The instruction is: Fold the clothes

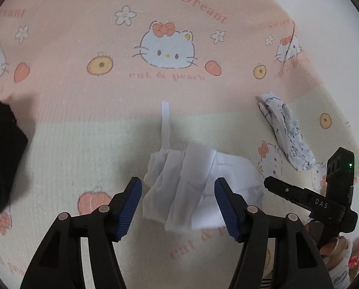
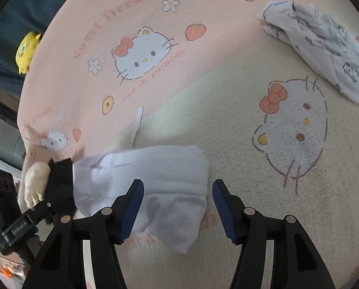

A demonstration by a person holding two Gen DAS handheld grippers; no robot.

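Left gripper (image 1: 178,207) is down low over the bed, black arms with blue ribbed pads, jaws spread wide and holding nothing. Right between and just beyond those pads sits the crumpled white cloth garment (image 1: 198,187), bunched in soft folds on the cream and pink cartoon-cat bedspread (image 1: 83,132), one thin white strap (image 1: 165,122) trailing away across the colour line. Over on the right wrist view, the right gripper (image 2: 178,208) hangs above the same white garment's near edge, jaws also parted and empty. The left gripper's black body shows at that garment's left end. Farther off to the right, a second garment, pale blue printed cotton (image 1: 288,130), lies rumpled, well apart from the white one. Beyond the bed edge, a yellow plush toy (image 2: 26,50).
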